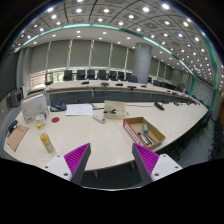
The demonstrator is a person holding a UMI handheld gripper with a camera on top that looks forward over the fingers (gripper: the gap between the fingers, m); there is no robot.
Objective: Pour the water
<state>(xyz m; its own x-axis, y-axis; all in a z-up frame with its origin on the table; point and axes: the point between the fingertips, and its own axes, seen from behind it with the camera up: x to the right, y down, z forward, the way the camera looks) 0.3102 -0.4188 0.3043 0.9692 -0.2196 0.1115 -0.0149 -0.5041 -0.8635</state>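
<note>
A long, pale conference table [110, 128] curved through the room, its near edge running just beyond the gripper's fingers. A clear bottle of yellow liquid [46, 143] stood close to that near edge, toward the table's left end. Behind the bottle sat a small cup [40, 123]. A brown mat [17, 137] lay at the left end. A white sheet of paper [79, 110] rested nearer the far edge. A white cup [98, 116] stood mid-table. An open cardboard box [144, 131] lay toward the right end, holding small items too unclear to name.
</note>
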